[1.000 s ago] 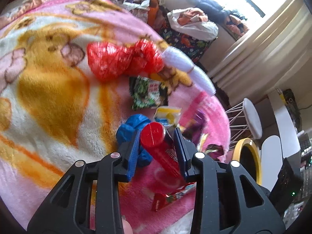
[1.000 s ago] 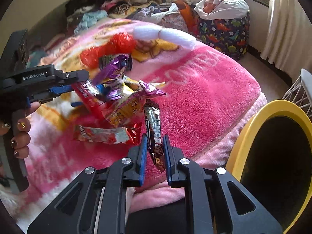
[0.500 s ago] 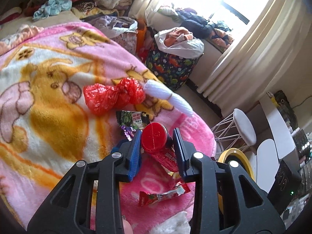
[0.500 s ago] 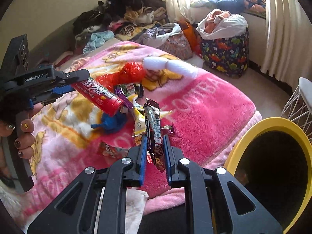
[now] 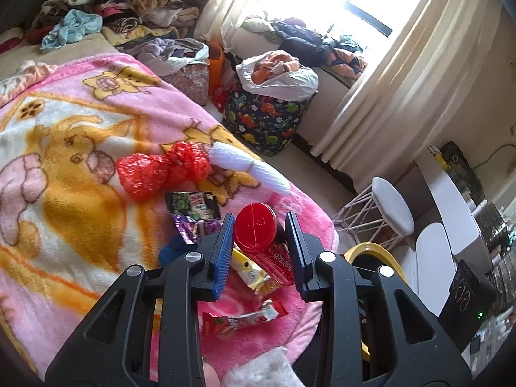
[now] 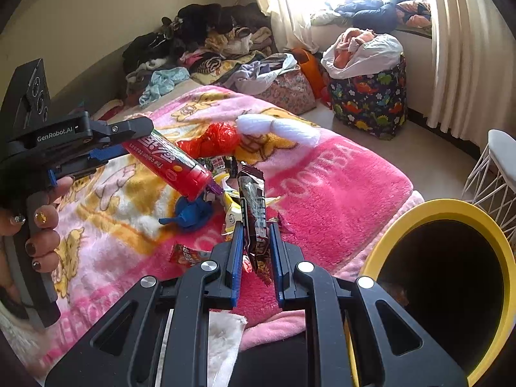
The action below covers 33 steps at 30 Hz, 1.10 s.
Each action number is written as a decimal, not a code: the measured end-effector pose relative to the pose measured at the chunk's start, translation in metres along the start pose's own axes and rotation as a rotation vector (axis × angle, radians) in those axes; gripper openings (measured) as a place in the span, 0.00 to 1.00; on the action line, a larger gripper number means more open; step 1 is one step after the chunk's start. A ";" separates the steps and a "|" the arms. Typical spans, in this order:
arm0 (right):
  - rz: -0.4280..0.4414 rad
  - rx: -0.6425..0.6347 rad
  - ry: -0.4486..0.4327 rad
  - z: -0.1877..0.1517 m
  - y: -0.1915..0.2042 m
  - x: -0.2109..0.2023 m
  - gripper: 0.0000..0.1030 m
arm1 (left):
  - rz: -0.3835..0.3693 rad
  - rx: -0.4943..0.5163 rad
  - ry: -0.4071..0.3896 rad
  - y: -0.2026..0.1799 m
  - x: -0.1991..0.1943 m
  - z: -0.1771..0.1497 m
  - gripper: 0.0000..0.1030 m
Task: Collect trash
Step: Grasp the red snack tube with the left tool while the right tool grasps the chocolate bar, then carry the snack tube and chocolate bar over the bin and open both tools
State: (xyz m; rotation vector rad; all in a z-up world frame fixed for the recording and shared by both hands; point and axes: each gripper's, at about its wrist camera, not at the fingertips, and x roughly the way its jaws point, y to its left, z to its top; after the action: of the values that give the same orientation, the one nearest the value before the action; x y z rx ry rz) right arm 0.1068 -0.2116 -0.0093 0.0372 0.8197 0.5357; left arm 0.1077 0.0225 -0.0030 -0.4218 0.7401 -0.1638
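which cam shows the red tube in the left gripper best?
Right wrist. It sees the red candy tube side-on, full length with its printed label, held off the pink blanket by the left gripper. Left wrist shows mostly its round red cap end-on between that gripper's fingers, the body foreshortened.

Your yellow bin [image 6: 451, 208] runs off frame at four o'clock, its inside too dark to read. From the left wrist, your claw arms hide most of the bin [image 5: 371, 247]; the red tube [image 5: 258, 229] covers wrappers behind it.
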 end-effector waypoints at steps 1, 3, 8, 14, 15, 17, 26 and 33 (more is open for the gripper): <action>-0.002 0.004 -0.005 0.000 -0.002 -0.002 0.15 | -0.004 0.008 0.001 -0.004 0.000 0.000 0.24; -0.006 0.014 -0.018 -0.001 -0.006 -0.007 0.15 | -0.012 0.018 0.002 -0.008 0.001 -0.002 0.24; -0.017 0.042 -0.044 -0.001 -0.015 -0.017 0.15 | -0.027 0.046 0.009 -0.022 0.002 -0.005 0.24; -0.029 0.068 -0.070 -0.003 -0.027 -0.029 0.15 | -0.042 0.076 0.015 -0.040 0.004 -0.009 0.24; -0.029 0.073 -0.073 -0.003 -0.029 -0.030 0.15 | -0.046 0.081 0.016 -0.043 0.005 -0.009 0.24; -0.033 0.082 -0.081 -0.004 -0.034 -0.034 0.15 | -0.051 0.090 0.017 -0.048 0.006 -0.011 0.24; -0.051 0.129 -0.112 -0.009 -0.050 -0.047 0.15 | -0.076 0.131 0.032 -0.068 0.010 -0.018 0.24; -0.066 0.164 -0.129 -0.013 -0.064 -0.055 0.15 | -0.090 0.151 0.039 -0.080 0.012 -0.022 0.24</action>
State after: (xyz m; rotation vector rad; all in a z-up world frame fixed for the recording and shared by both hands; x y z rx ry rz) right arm 0.0956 -0.2950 0.0044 0.1931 0.7348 0.3990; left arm 0.1019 -0.0603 0.0089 -0.3085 0.7417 -0.3108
